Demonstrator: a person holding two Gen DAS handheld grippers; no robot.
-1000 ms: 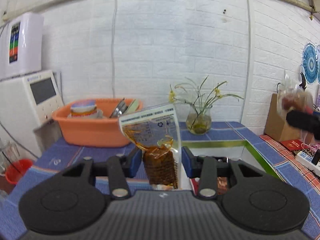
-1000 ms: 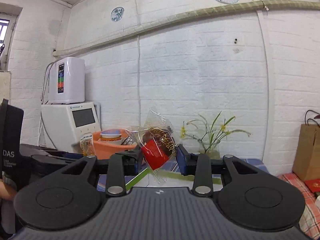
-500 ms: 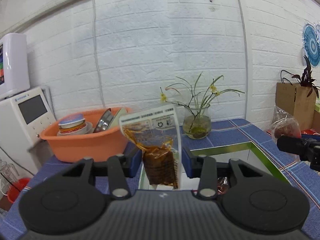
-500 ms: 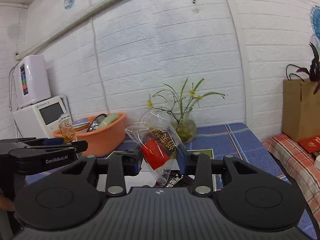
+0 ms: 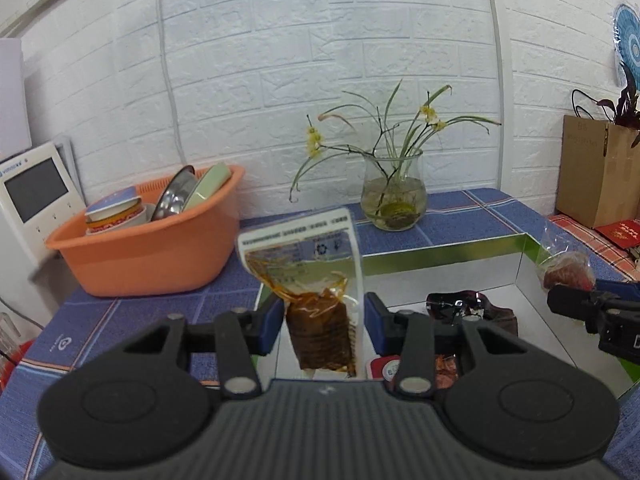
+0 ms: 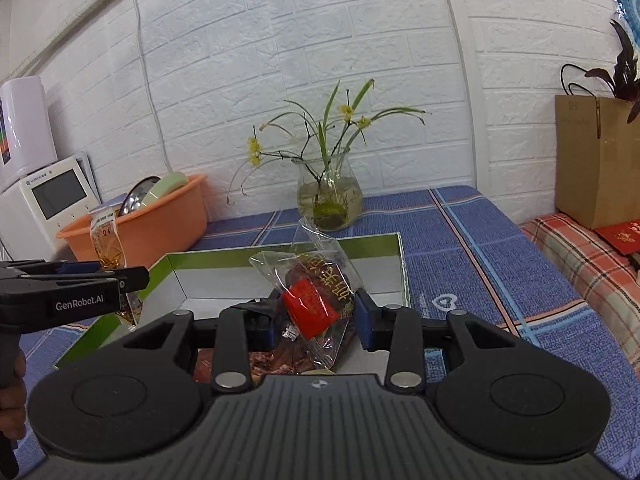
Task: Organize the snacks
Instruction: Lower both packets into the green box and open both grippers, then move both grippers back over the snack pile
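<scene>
Mid-carry, both tools loaded over green-rimmed box on bench. Left tool clamped on brown sauce pouch; right tool clamped on clear-wrapped snack with red label. Next, probably: lower into box, release beside snacks already inside. Dark packets on box floor clear only in left view; box's full outline only in right view.
</scene>
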